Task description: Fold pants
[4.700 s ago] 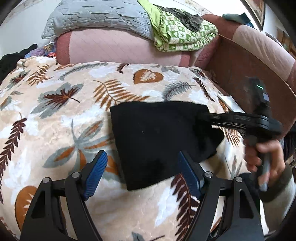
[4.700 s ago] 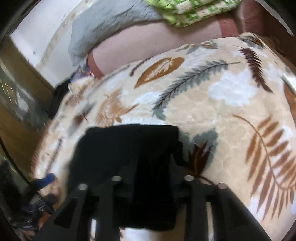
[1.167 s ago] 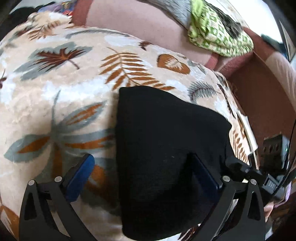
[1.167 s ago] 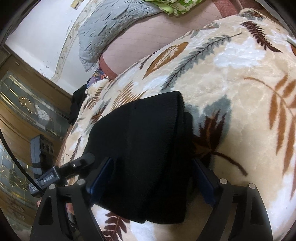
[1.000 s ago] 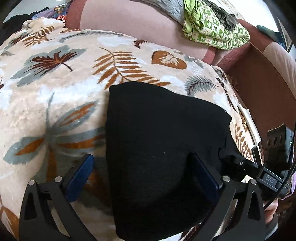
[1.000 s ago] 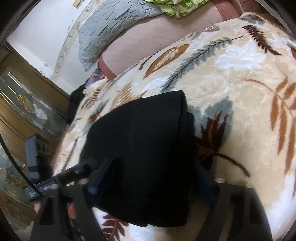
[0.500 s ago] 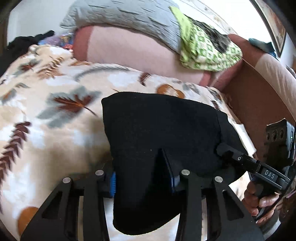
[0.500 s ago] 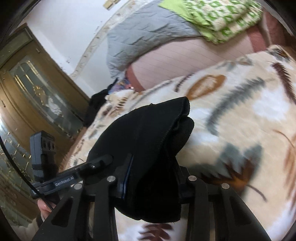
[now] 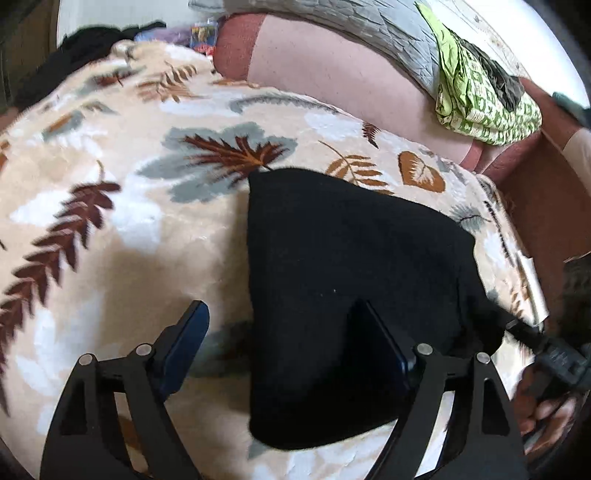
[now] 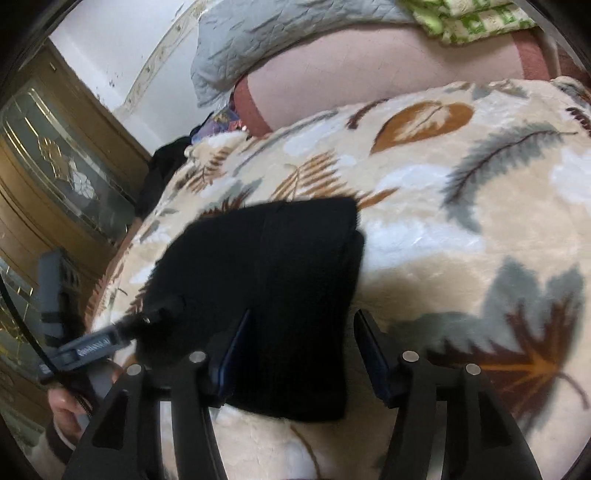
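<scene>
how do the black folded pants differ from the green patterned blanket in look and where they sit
The black pants are plain and dark; the green blanket is bright with a white pattern. The pants lie low on the leaf-print blanket between the open tools; the green blanket sits up on the pink sofa back, away from both tools. Both are folded fabric.

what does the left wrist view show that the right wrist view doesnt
Only the left wrist view shows the dark cloth lying on the green patterned blanket and the brown side panel past the bed's edge.

Only the right wrist view shows the wooden door with patterned glass.

Both show the folded black pants on the leaf-print blanket, the grey quilted pillow, and an open hand-held gripper: the left hand-held gripper and the right hand-held gripper, each straddling a near edge of the pants.
</scene>
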The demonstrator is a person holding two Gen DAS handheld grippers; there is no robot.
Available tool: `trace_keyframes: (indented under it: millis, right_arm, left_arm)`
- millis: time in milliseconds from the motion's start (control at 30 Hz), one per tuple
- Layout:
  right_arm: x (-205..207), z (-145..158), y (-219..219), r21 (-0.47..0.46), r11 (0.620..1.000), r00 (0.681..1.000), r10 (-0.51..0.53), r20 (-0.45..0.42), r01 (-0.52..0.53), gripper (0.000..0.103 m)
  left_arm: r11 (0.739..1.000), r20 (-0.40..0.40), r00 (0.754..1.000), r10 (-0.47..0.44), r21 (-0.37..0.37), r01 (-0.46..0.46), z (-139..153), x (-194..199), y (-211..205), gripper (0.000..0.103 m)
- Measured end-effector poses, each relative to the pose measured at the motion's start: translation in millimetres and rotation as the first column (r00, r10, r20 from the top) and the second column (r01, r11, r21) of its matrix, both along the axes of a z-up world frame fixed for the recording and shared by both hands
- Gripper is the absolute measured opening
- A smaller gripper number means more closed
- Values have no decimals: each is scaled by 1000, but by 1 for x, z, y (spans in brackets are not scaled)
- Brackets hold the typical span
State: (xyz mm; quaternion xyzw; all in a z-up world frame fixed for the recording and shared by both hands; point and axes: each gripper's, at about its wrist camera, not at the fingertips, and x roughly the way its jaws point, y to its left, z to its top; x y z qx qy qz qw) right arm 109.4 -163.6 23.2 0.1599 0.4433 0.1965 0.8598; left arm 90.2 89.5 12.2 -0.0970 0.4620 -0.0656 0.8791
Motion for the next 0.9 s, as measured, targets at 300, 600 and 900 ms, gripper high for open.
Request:
trace_keyframes:
  millis: [300, 600, 900]
  right_arm:
    - [-13, 45, 23, -46, 996, 991, 75, 107, -70, 58]
    - [5, 17, 58, -184, 976, 990, 127, 60, -114, 59]
    - [4, 22, 55, -178, 980, 992, 103, 72, -89, 59]
  left_arm:
    - [992, 76, 997, -29, 128, 19, 27, -11, -21, 84]
    - [987, 34, 999, -32, 157, 27, 8, -3, -37, 84]
    - [992, 25, 1000, -1, 123, -2, 5, -4, -35, 84]
